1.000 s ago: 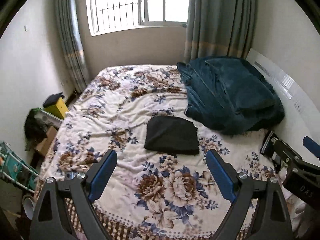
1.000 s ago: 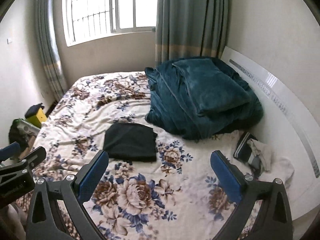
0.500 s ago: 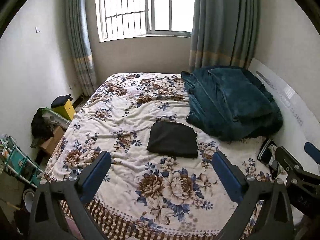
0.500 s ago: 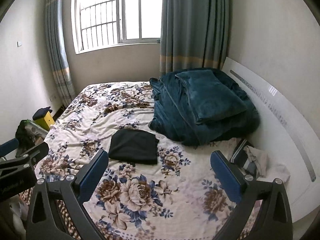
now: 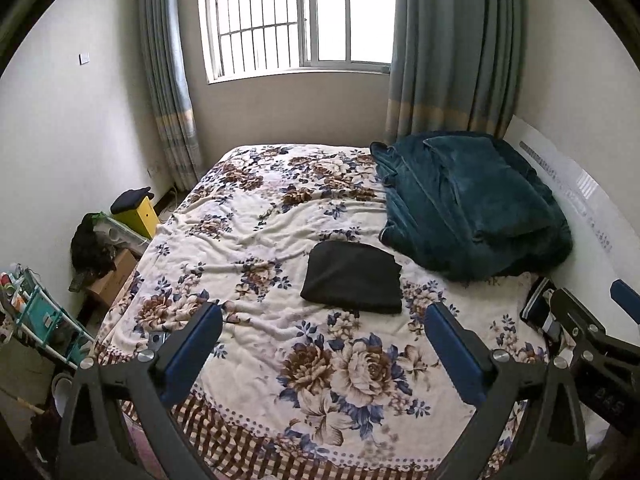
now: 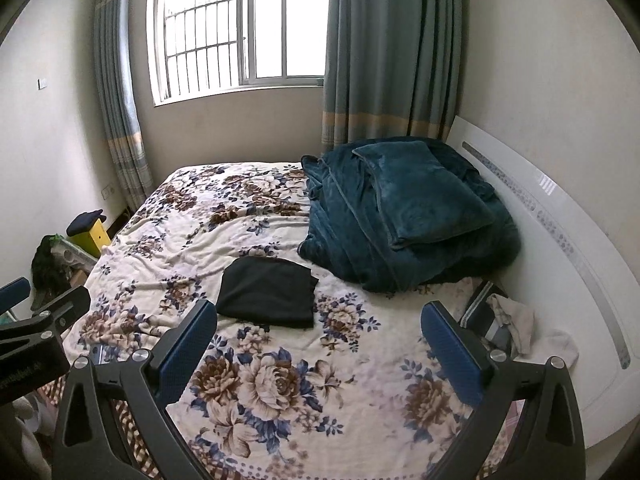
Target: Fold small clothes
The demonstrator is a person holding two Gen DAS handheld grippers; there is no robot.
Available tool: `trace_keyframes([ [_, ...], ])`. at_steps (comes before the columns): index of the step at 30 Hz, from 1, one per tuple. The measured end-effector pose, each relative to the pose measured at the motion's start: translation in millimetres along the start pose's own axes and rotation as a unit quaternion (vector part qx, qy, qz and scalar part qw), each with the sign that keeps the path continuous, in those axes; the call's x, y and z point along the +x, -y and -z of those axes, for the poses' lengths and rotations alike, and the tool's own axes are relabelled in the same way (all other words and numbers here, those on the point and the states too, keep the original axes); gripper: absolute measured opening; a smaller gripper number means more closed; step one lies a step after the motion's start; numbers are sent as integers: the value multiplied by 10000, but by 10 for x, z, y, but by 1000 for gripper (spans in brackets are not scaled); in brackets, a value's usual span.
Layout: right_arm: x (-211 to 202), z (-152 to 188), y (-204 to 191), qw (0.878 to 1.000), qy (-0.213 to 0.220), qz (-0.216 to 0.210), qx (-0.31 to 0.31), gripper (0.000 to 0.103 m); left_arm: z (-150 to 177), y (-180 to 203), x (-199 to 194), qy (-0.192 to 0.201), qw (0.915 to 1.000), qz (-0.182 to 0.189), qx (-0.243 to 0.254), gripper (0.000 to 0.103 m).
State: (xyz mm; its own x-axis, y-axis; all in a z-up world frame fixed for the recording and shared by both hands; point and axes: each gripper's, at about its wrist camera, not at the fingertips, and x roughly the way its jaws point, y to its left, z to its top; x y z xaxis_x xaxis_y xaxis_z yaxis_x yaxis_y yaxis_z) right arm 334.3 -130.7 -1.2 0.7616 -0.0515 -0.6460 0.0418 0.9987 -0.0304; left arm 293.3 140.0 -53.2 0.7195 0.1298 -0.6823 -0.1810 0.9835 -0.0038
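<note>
A black garment [image 5: 352, 278] lies folded into a flat rectangle on the floral bedspread [image 5: 256, 240]; it also shows in the right wrist view [image 6: 267, 291]. My left gripper [image 5: 322, 354] is open and empty, held back over the near edge of the bed, well short of the garment. My right gripper [image 6: 318, 350] is open and empty too, also near the bed's front edge and apart from the garment. Each gripper appears at the side of the other's view.
A bunched teal blanket [image 5: 472, 204] fills the far right of the bed by the white headboard [image 6: 560, 240]. Small cloths and a dark item [image 6: 508, 320] lie at the right edge. Boxes, a yellow stool [image 5: 140, 212] and a rack [image 5: 36, 320] stand left of the bed.
Both grippers have pulled back and up from the bed, so the garment looks smaller and more of the window and walls shows. The garment has not moved.
</note>
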Motion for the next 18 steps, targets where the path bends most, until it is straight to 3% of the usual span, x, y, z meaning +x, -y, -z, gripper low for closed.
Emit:
trace_keyframes([
  [18, 64, -52, 74, 9999, -2, -139, -55, 103, -8, -43, -37, 44, 10000, -54, -55, 103],
])
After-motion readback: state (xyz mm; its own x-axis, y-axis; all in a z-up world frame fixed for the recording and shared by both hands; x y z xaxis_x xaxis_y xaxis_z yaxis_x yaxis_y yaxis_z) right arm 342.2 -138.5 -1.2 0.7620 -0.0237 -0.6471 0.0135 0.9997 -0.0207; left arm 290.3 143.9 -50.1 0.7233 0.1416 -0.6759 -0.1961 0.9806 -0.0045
